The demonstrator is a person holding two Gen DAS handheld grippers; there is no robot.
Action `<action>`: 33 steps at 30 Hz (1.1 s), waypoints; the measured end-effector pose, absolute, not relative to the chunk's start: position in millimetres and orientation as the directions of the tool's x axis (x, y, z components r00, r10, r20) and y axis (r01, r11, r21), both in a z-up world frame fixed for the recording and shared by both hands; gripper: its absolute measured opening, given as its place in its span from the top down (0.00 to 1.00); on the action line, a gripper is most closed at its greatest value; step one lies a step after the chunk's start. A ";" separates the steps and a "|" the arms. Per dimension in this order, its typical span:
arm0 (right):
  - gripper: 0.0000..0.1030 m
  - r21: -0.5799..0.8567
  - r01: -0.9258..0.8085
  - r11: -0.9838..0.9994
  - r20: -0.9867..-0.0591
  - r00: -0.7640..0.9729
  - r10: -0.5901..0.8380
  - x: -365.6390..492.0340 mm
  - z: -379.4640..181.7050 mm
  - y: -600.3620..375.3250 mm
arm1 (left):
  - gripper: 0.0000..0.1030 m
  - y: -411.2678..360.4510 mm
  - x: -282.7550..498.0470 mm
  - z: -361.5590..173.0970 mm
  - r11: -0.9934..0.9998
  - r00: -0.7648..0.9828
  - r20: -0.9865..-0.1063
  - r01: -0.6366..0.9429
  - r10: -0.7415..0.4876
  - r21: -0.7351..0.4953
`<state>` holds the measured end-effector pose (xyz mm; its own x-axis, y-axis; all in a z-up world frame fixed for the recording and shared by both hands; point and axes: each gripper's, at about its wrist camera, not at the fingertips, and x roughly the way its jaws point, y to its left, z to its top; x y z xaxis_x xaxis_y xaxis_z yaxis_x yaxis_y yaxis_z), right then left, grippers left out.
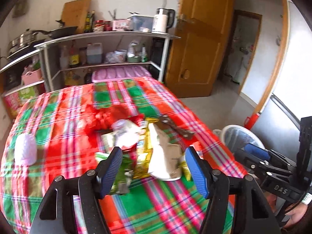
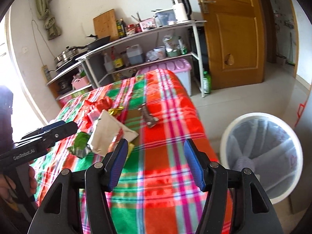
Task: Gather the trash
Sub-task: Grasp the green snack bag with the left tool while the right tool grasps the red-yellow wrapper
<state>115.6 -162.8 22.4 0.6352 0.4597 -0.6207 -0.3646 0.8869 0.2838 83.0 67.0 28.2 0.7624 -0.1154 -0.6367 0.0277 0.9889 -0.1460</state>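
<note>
Loosely, crumpled glossy wrappers [image 1: 144, 152] litter the soft plaid blanket [image 1: 64, 120].

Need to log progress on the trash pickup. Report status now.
Left hand-held gripper open, empty, over wrapper pile. Right hand-held gripper open, empty, over plaid cloth. White bin beside table, nothing blocking.

White walls, a pale tiled floor [image 2: 243, 97], an open wooden door [image 2: 232, 35], perhaps a window at left.
</note>
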 end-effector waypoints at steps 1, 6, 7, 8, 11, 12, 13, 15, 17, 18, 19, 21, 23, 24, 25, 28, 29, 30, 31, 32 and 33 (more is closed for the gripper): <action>0.41 0.287 -0.373 0.882 -0.624 0.626 0.467 116.1 21.2 -157.5 | 0.35 73.4 82.3 26.0 0.988 0.759 -0.642 0.014 -0.109 -0.151; 0.41 0.315 -0.414 0.854 -0.629 0.583 0.515 120.3 13.8 -134.8 | 0.35 100.5 78.9 12.9 0.983 0.737 -0.668 -0.033 -0.098 -0.181; 0.41 0.314 -0.418 0.853 -0.635 0.575 0.516 121.5 11.8 -130.7 | 0.35 104.8 77.5 10.6 0.982 0.734 -0.672 -0.040 -0.095 -0.182; 0.41 0.313 -0.424 0.850 -0.642 0.565 0.518 123.1 9.1 -125.3 | 0.35 108.1 75.4 8.1 0.981 0.733 -0.674 -0.046 -0.094 -0.187; 0.41 0.316 -0.433 0.844 -0.657 0.542 0.524 127.3 1.5 -113.9 | 0.35 116.0 75.6 2.1 0.978 0.724 -0.683 -0.060 -0.097 -0.202; 0.41 0.314 -0.434 0.844 -0.661 0.538 0.522 129.2 -0.5 -110.7 | 0.34 118.1 76.5 0.0 0.978 0.723 -0.685 -0.065 -0.092 -0.201; 0.41 0.305 -0.434 0.848 -0.670 0.534 0.515 131.0 -3.0 -106.8 | 0.34 120.3 77.4 -2.5 0.977 0.720 -0.687 -0.067 -0.092 -0.201; 0.41 0.288 -0.433 0.854 -0.681 0.534 0.501 133.5 -5.6 -100.9 | 0.33 126.5 81.0 -8.8 0.973 0.713 -0.695 -0.077 -0.097 -0.215; 0.41 0.277 -0.427 0.861 -0.695 0.529 0.486 136.1 -7.7 -97.8 | 0.33 130.8 83.4 -14.1 0.969 0.701 -0.705 -0.089 -0.104 -0.232; 0.41 0.281 -0.426 0.860 -0.697 0.526 0.488 137.9 -8.8 -97.0 | 0.33 132.2 84.5 -16.3 0.968 0.700 -0.707 -0.094 -0.101 -0.232; 0.41 0.282 -0.423 0.861 -0.698 0.525 0.487 139.2 -9.6 -96.6 | 0.32 132.0 85.9 -18.0 0.969 0.697 -0.710 -0.092 -0.102 -0.229; 0.41 0.279 -0.416 0.866 -0.705 0.524 0.478 142.1 -11.7 -96.2 | 0.32 132.0 89.4 -22.0 0.968 0.688 -0.718 -0.092 -0.107 -0.233; 0.41 0.285 -0.408 0.867 -0.712 0.515 0.476 144.9 -14.1 -96.0 | 0.32 130.4 93.6 -24.5 0.967 0.684 -0.720 -0.082 -0.121 -0.240; 0.41 0.288 -0.408 0.866 -0.713 0.512 0.478 145.5 -14.9 -96.1 | 0.32 129.8 96.3 -26.8 0.967 0.680 -0.722 -0.077 -0.128 -0.244; 0.42 0.292 -0.411 0.864 -0.714 0.508 0.482 145.8 -15.6 -96.3 | 0.32 129.4 100.0 -29.9 0.966 0.671 -0.729 -0.075 -0.136 -0.249; 0.55 0.305 -0.427 0.851 -0.709 0.495 0.502 146.4 -16.4 -95.4 | 0.32 128.5 104.7 -35.9 0.966 0.656 -0.745 -0.094 -0.121 -0.240; 0.56 0.305 -0.429 0.850 -0.710 0.493 0.503 146.3 -16.6 -94.9 | 0.32 127.9 105.5 -36.7 0.967 0.655 -0.747 -0.095 -0.117 -0.235; 0.58 0.305 -0.430 0.850 -0.712 0.489 0.503 146.5 -17.3 -94.2 | 0.32 127.5 106.5 -37.3 0.967 0.651 -0.750 -0.094 -0.121 -0.237; 0.59 0.307 -0.434 0.847 -0.712 0.487 0.507 146.3 -17.7 -93.4 | 0.32 127.6 106.7 -37.4 0.966 0.651 -0.748 -0.089 -0.128 -0.242; 0.62 0.310 -0.437 0.844 -0.710 0.484 0.511 145.9 -17.6 -93.0 | 0.32 127.4 107.0 -37.7 0.966 0.652 -0.747 -0.088 -0.130 -0.245; 0.63 0.314 -0.443 0.840 -0.707 0.481 0.518 145.6 -17.6 -92.5 | 0.32 127.6 107.5 -37.6 0.966 0.653 -0.747 -0.092 -0.125 -0.243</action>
<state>145.6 -92.5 -17.6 0.4811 0.5183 -0.7071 -0.4428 0.8397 0.3142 107.6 127.6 -37.6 0.6534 -0.1252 -0.7466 -0.0923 0.9657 -0.2427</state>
